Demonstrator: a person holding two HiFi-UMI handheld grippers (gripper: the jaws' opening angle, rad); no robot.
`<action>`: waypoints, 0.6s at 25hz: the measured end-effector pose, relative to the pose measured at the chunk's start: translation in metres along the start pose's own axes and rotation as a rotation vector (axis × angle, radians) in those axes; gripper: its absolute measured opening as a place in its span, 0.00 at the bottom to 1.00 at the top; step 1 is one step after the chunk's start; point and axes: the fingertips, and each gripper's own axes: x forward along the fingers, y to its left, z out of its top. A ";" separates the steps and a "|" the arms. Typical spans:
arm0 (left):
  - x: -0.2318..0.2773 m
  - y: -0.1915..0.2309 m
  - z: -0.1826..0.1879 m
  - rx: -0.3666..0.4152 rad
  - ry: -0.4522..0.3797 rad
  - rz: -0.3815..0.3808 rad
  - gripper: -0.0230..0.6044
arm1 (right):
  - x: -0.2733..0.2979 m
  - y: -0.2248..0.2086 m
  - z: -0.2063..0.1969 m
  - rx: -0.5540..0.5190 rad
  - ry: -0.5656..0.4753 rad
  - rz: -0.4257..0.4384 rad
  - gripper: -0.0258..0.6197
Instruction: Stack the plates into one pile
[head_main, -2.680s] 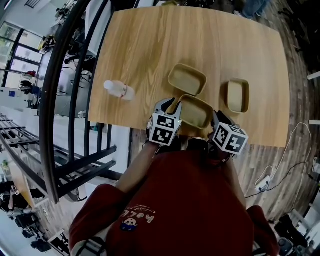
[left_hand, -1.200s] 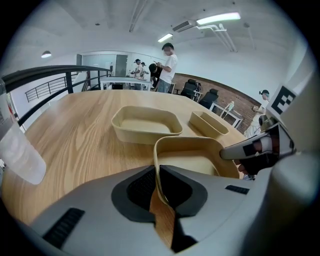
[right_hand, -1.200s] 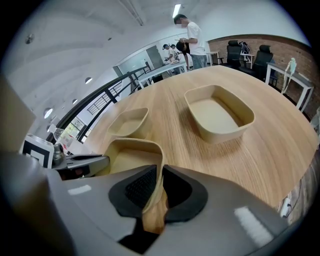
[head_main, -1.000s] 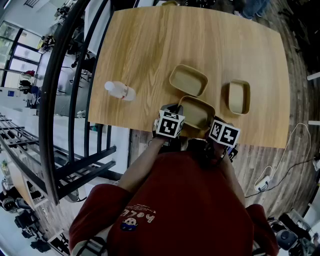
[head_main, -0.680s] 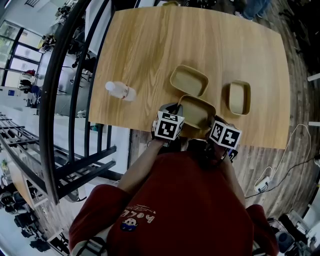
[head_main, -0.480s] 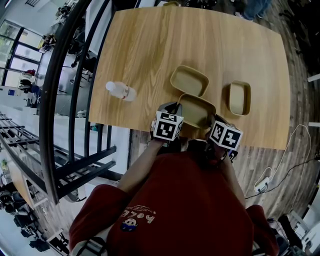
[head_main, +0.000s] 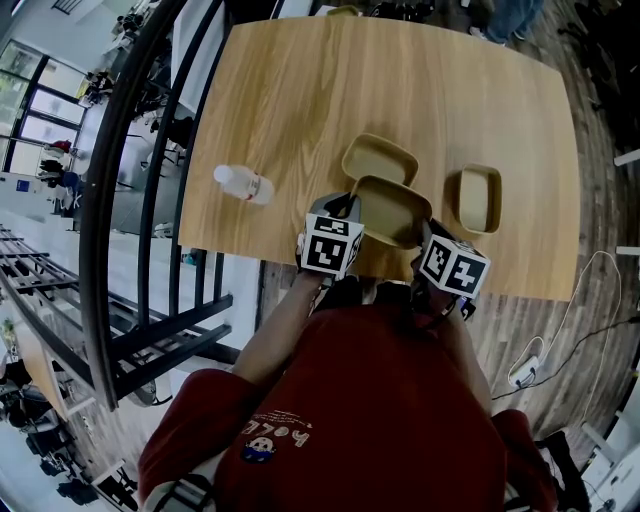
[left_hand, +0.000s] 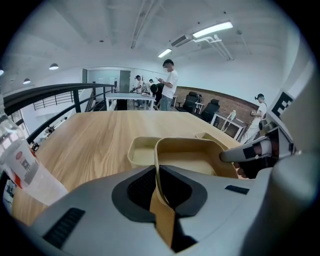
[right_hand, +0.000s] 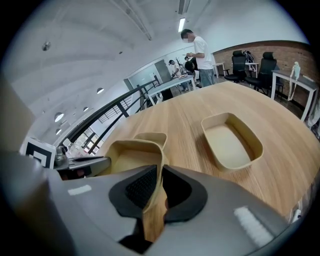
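**A:** In the head view, what is being held?

**B:** A shallow tan plate with rounded corners is being gripped from both sides over the near part of the pale wooden tabletop. The left tongs are being kept closed on its left rim, and the right tongs on its right rim. This held plate is being seen overlapping the near rim of a second plate of the same kind. A third plate is being shown well apart at the right, and a clear plastic bottle with a red-and-white label is being shown lying at the left.

**A:** And in the left gripper view?

**B:** The thin wall of the held plate is being pinched between the two dark pads, with only its thickness being left between them. The second plate is being shown just behind it. The right tongs are being seen on the opposite rim, and the bottle at the left edge.

**A:** The right gripper view?

**B:** The same is being shown there: the pads are being closed on the plate's rim. The left tongs are being seen across it. The third plate is being shown on the tabletop to the right, touched by nothing.
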 end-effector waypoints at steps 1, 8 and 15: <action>-0.001 0.002 0.003 0.003 -0.004 0.003 0.08 | 0.000 0.002 0.002 0.000 -0.005 0.004 0.12; 0.000 0.014 0.028 0.024 -0.043 0.025 0.08 | 0.006 0.016 0.026 -0.016 -0.047 0.036 0.12; 0.003 0.030 0.065 0.066 -0.091 0.048 0.08 | 0.012 0.029 0.056 -0.032 -0.096 0.045 0.12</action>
